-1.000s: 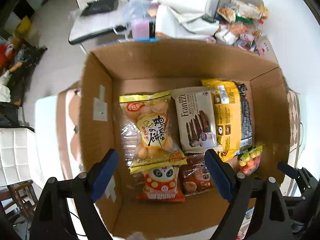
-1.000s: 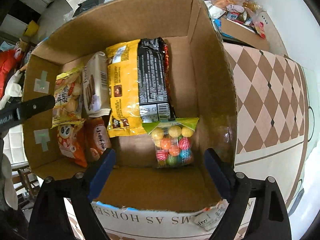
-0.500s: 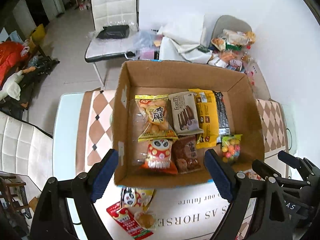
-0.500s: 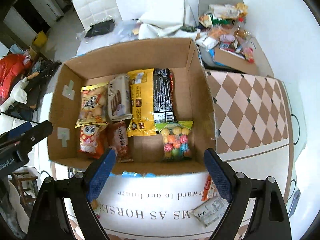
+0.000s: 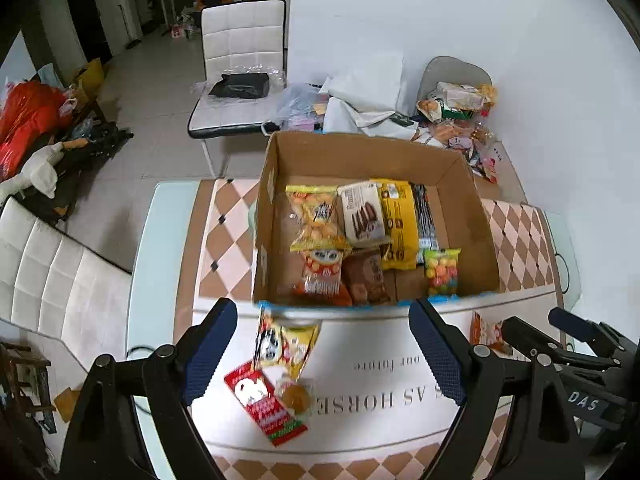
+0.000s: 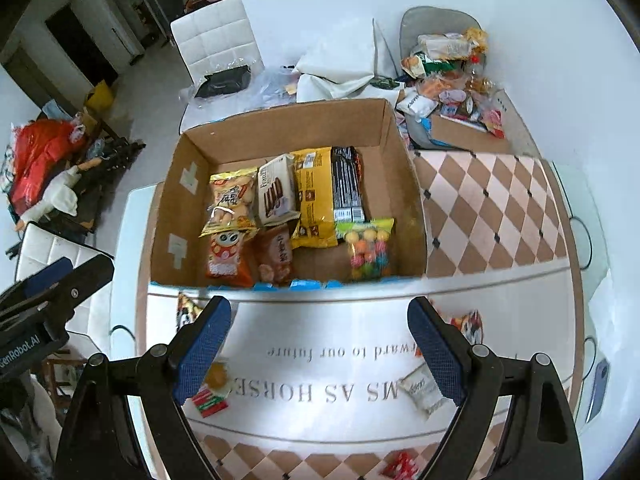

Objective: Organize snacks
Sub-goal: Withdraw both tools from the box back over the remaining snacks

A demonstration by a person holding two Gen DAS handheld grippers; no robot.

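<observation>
Left wrist view looks steeply down on a table covered by a white cloth with grey lettering and a brown-and-cream diamond border (image 5: 224,236). At far left stands a white quilted chair (image 5: 60,276). The left gripper (image 5: 324,354) hangs over the cloth with its blue-padded fingers (image 5: 208,346) spread wide and nothing between them. Under it lie a red flat snack packet (image 5: 264,408) and a yellow panda-print snack bag (image 5: 282,344), touching each other, the bag's top edge against the near wall of the open brown cardboard box (image 5: 272,216). Inside the box, from left: a yellow bag of round puffs (image 5: 316,216) with an orange panda packet (image 5: 322,272) in front of it, a grey wafer pack (image 5: 362,216) with a brown snack packet (image 5: 366,276) in front, a long yellow biscuit pack (image 5: 398,224), a black pack (image 5: 426,220) beside it, and a clear bag of coloured candy balls (image 5: 442,270) at the near right.

Right wrist view shows the right gripper (image 6: 318,350) likewise wide open and empty above the lettered cloth, the box just beyond its tips. A small white sachet (image 6: 422,392) lies near its right finger, and an orange cartoon packet (image 6: 470,326) just beyond that. A pile of loose snacks (image 6: 448,88) sits behind the box, well apart.
</observation>
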